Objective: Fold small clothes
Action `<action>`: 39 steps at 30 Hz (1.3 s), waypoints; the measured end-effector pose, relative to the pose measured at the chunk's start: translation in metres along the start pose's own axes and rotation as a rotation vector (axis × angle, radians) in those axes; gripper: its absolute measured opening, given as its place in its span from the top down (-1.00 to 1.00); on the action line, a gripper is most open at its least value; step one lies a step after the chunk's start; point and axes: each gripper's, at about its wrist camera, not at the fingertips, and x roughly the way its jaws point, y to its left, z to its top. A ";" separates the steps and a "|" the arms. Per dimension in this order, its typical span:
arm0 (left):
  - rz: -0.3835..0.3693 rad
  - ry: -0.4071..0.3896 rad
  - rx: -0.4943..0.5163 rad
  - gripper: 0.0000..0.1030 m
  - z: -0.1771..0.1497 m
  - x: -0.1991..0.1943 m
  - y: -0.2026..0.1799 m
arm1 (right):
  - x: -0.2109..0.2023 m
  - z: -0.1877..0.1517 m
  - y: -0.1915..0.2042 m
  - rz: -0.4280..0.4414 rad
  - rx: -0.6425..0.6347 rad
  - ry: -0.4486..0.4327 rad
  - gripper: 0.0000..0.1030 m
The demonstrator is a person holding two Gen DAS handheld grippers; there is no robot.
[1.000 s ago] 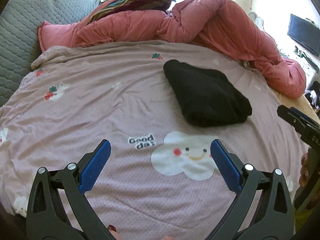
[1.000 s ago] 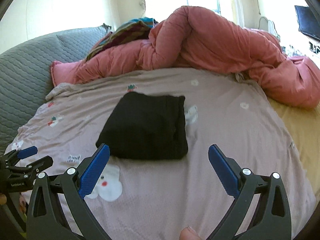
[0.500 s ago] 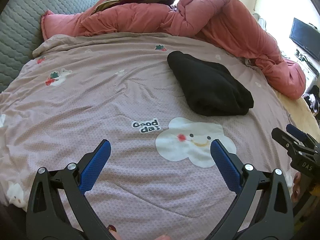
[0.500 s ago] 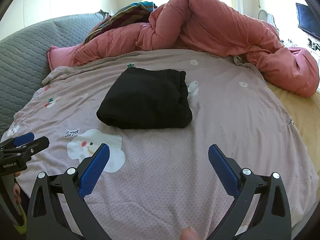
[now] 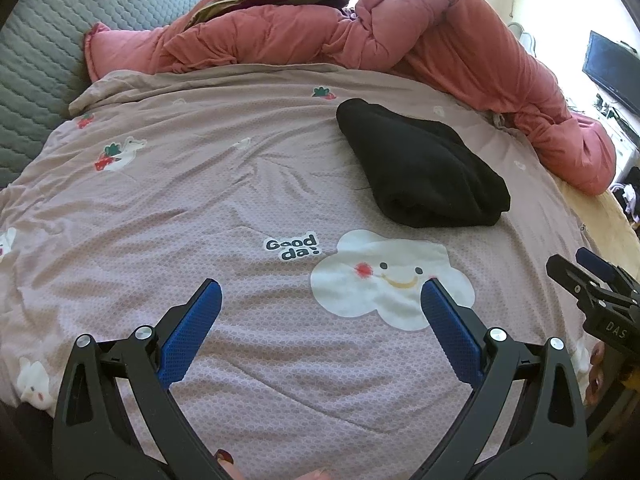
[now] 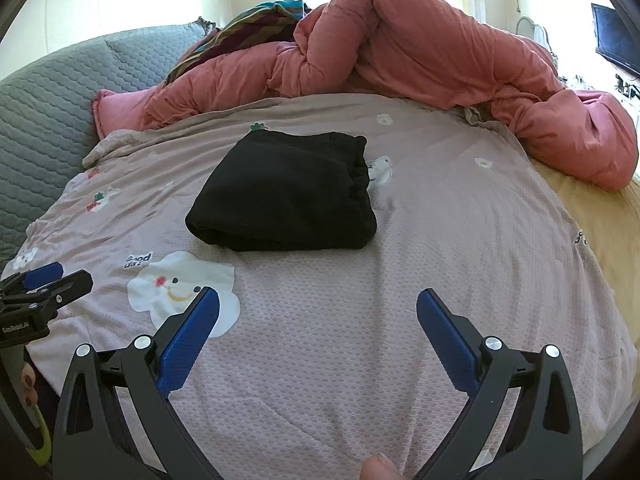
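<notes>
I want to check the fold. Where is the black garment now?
The black garment lies folded on the pink bedsheet, centre in the right wrist view, just beyond the smiling cloud print, in front of the red duvet.

Both views were taken from wrist-mounted fisheye cameras looking forward along spread blue-padded fingers and tilted down onto the pink bedspread (image 5: pixel 240 184). The left wrist view was set low over the near edge of the bed, left of centre, with the left gripper (image 5: pixel 320 292) framing the cloud print (image 5: pixel 384 280). The right wrist view was set further right, with the right gripper (image 6: pixel 318 300) over plain spread. Each gripper was caught at the margin of the other's view. The folded black garment (image 5: pixel 420 172), the cloud print, the rolled red duvet (image 6: pixel 440 64) and the grey headboard (image 5: pixel 40 60) were shared by both.
</notes>
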 end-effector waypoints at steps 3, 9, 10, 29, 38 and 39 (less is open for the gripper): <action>0.001 0.000 0.002 -0.81 0.000 0.000 0.000 | 0.000 0.000 0.000 0.003 -0.005 0.000 -0.91; -0.001 0.004 0.000 -0.81 -0.001 0.000 0.000 | 0.000 0.000 0.002 0.005 -0.006 0.003 -0.91; -0.004 0.005 -0.001 -0.81 -0.001 0.000 0.000 | 0.000 0.000 0.002 0.003 -0.007 0.002 -0.91; 0.008 0.016 -0.009 -0.81 -0.002 0.001 0.005 | 0.001 -0.002 0.006 0.001 -0.016 0.014 -0.91; 0.021 0.020 -0.008 -0.81 -0.002 0.002 0.005 | 0.003 -0.001 0.007 0.000 -0.022 0.018 -0.91; 0.025 0.021 -0.006 -0.81 -0.002 0.003 0.005 | 0.002 -0.001 0.007 -0.001 -0.022 0.018 -0.91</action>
